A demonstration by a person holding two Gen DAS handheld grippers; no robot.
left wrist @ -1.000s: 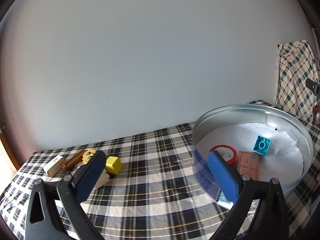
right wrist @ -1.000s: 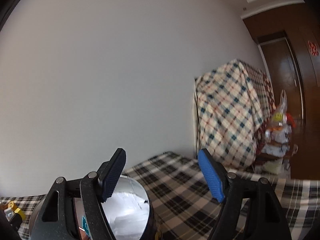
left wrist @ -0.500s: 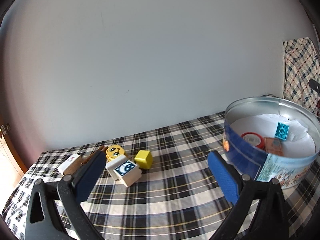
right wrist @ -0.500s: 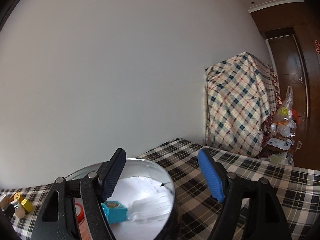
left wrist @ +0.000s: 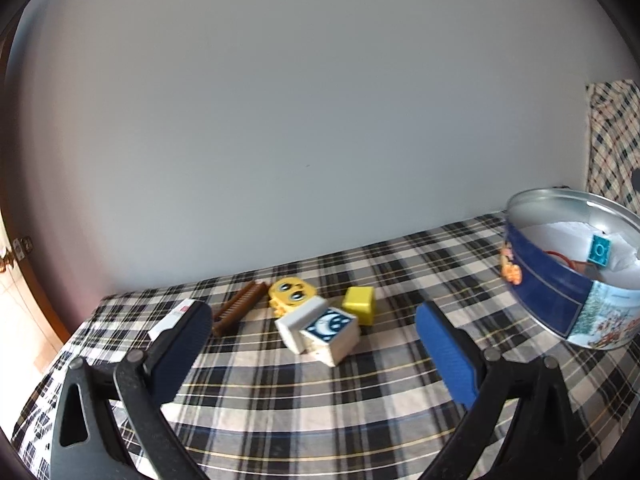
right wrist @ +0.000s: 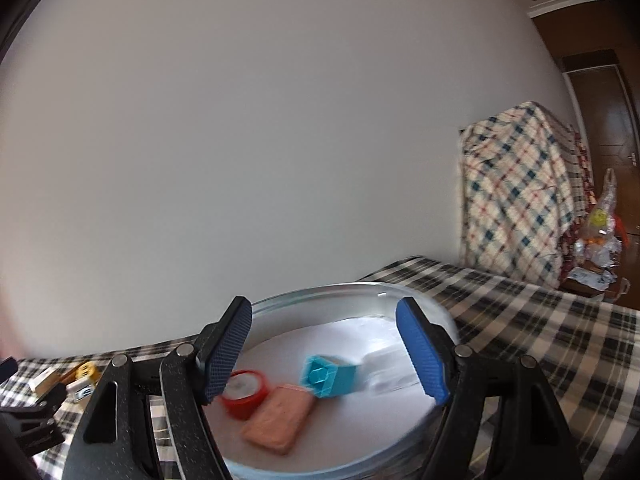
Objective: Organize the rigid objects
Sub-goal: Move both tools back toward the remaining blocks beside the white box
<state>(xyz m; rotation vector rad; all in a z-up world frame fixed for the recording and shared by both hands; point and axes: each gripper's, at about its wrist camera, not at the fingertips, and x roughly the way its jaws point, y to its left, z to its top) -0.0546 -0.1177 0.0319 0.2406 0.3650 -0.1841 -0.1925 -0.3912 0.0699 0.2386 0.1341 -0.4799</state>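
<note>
On the plaid cloth ahead of my open left gripper (left wrist: 312,340) lie a white block with a blue moon face (left wrist: 322,328), a yellow cube (left wrist: 359,305), a yellow face toy (left wrist: 291,295), a brown comb (left wrist: 240,312) and a small white box (left wrist: 172,318). To the right stands the round tin (left wrist: 560,304). My open right gripper (right wrist: 324,350) hovers over the tin's rim (right wrist: 320,292); inside lie a cyan brick (right wrist: 328,376), a red round piece (right wrist: 244,394) and a pinkish-brown slab (right wrist: 280,418). Nothing is between either pair of fingers.
A white wall runs along the far edge of the table. A plaid-covered piece of furniture (right wrist: 516,192) stands at the right, with a plastic bag of items (right wrist: 600,236) and a dark wooden door beyond. The left gripper's black frame (right wrist: 32,420) shows at the lower left of the right wrist view.
The left gripper swung left from the tin to face the loose toys. The right gripper moved left over the tin, whose contents now sit between its fingers in view.
</note>
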